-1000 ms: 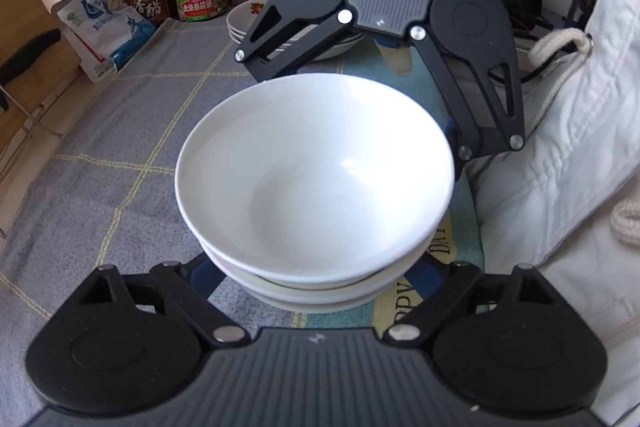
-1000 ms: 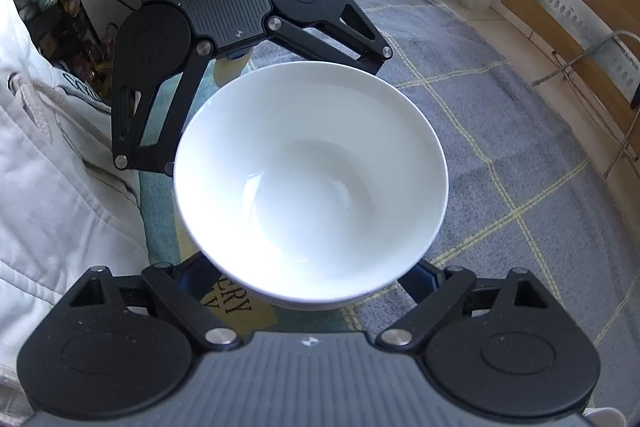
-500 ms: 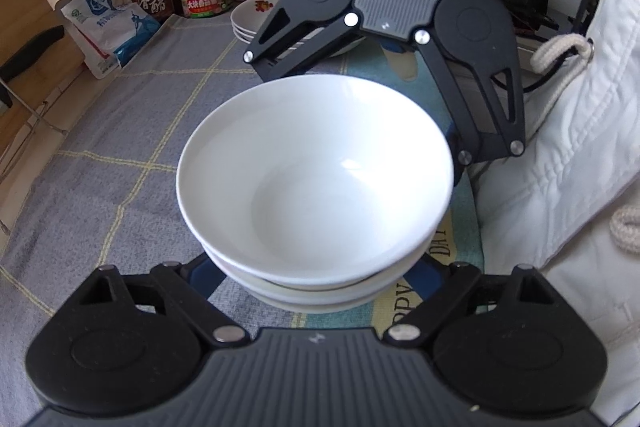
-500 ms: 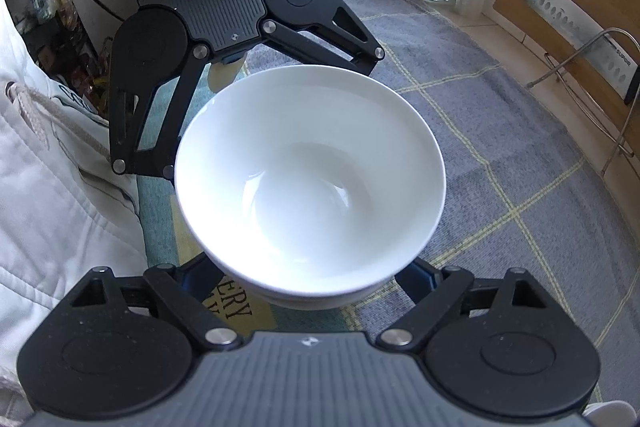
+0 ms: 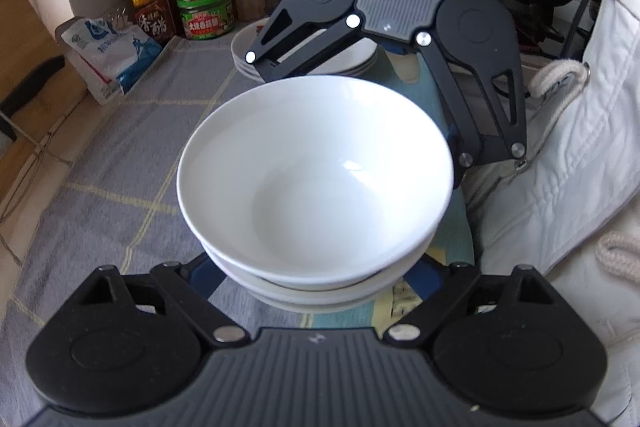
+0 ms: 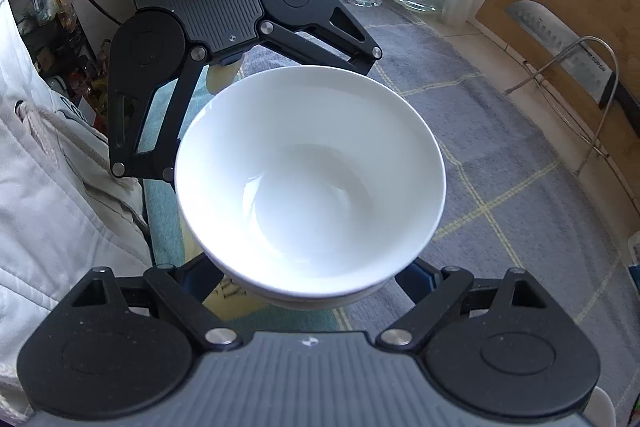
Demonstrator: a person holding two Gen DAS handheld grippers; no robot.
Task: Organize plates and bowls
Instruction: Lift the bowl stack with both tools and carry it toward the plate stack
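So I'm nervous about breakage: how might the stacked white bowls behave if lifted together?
The stacked white bowls look glazed, so probably slippery. Nested loosely, the top one could shift or rattle. They seem rigid ceramic, likely heavy together and apt to chip if dropped on the grey cloth.

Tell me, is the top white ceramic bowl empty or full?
Empty: the top white ceramic bowl shows only its bare glossy inside.

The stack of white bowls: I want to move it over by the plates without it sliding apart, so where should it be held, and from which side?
Hold the stack of white bowls low, under the flared rims, from two opposite sides. The walls narrow toward the base, so fingers below the bottom bowl's rim carry all of them. The left gripper and right gripper already sit so, wide apart and facing each other; whether they touch is hidden. The plates lie beyond.
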